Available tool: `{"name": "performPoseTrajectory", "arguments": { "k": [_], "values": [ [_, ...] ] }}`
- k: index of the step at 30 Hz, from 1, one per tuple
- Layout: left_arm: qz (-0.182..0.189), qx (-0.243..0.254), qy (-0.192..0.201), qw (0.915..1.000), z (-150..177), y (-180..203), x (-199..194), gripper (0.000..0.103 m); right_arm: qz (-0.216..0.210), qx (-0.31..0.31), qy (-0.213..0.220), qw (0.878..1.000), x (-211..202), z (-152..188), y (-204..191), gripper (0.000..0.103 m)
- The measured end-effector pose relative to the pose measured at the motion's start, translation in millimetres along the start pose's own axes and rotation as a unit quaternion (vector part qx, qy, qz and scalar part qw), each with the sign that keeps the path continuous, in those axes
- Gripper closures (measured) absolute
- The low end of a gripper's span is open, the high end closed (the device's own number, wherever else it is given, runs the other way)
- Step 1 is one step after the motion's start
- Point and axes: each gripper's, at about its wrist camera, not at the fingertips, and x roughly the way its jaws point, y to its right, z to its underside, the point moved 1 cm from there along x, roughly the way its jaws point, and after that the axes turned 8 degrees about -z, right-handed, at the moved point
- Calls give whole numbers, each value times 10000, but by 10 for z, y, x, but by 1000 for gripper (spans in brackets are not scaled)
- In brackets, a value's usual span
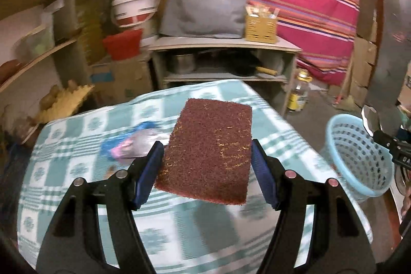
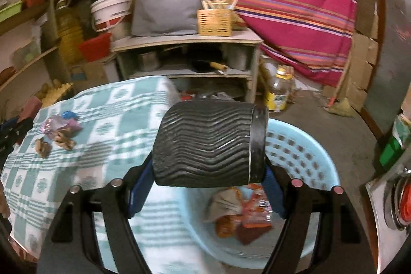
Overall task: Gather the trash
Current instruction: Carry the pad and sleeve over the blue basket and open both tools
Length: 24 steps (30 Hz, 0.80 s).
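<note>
My left gripper (image 1: 207, 158) is shut on a maroon scouring pad (image 1: 209, 148) and holds it above the checked green tablecloth (image 1: 84, 171). A shiny blue and pink wrapper (image 1: 128, 144) lies on the cloth to the pad's left. My right gripper (image 2: 209, 171) is shut on a black ribbed paper cup (image 2: 205, 145), held sideways over the rim of the light blue basket (image 2: 303, 145). Several wrappers (image 2: 241, 209) lie inside the basket. More wrappers and brown scraps (image 2: 57, 132) lie on the cloth at left. The basket also shows in the left wrist view (image 1: 357, 153), right of the table.
A grey shelf unit (image 1: 223, 60) with a pan stands behind the table, a wicker box (image 1: 260, 27) and grey bag on top. An oil bottle (image 2: 278, 91) stands on the floor. Shelves with buckets fill the left. A striped pink cloth hangs behind.
</note>
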Motion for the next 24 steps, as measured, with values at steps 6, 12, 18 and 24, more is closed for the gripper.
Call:
{"name": "performPoseTrajectory", "arguments": {
  "k": [6, 12, 18, 24],
  "values": [
    [490, 280, 25, 9984, -4, 730, 104, 36, 22, 315, -40, 9995, -44, 85, 497, 29],
    [929, 437, 54, 9947, 36, 1371, 192, 36, 113, 385, -75, 9992, -47, 186, 767, 29],
    [1325, 542, 51, 9897, 46, 1910, 250, 36, 256, 480, -138, 9984, -30, 281, 1046, 29],
    [1489, 738, 55, 9861, 79, 2261, 279, 36, 213, 619, -120, 9978, -23, 305, 1190, 29]
  ]
}}
